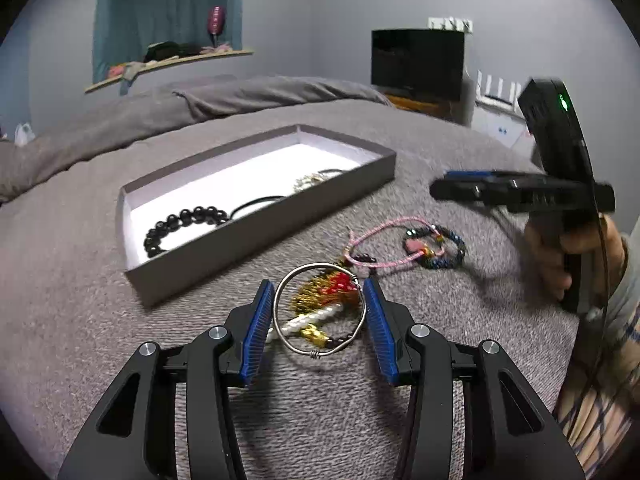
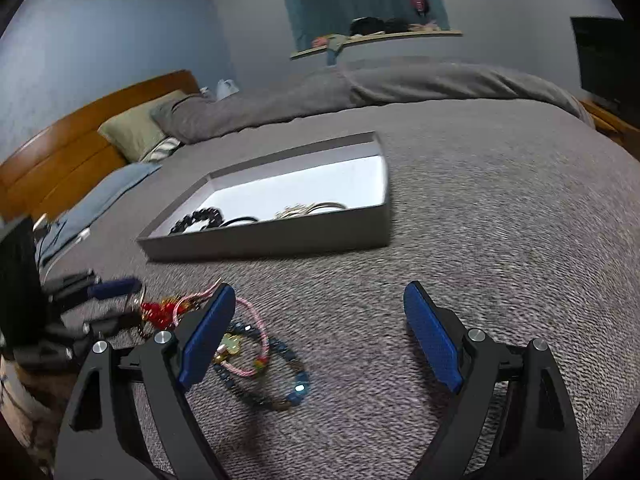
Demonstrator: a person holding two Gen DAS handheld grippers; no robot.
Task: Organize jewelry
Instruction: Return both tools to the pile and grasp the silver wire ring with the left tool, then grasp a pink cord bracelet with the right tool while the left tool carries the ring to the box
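Observation:
My left gripper sits low on the grey blanket with its blue pads against both sides of a silver wire bangle. Inside the bangle's loop lie a red and gold tassel piece and a white pearl bracelet. Just beyond are a pink cord bracelet and a dark blue bead bracelet. A shallow grey box holds a black bead bracelet and other pieces. My right gripper hovers open, nothing between its fingers; the pink bracelet and blue bracelet lie by its left finger.
Everything rests on a bed with a grey blanket. Pillows and a wooden headboard are at one end. A dark screen and a wall shelf stand behind. A hand holds the right gripper's handle.

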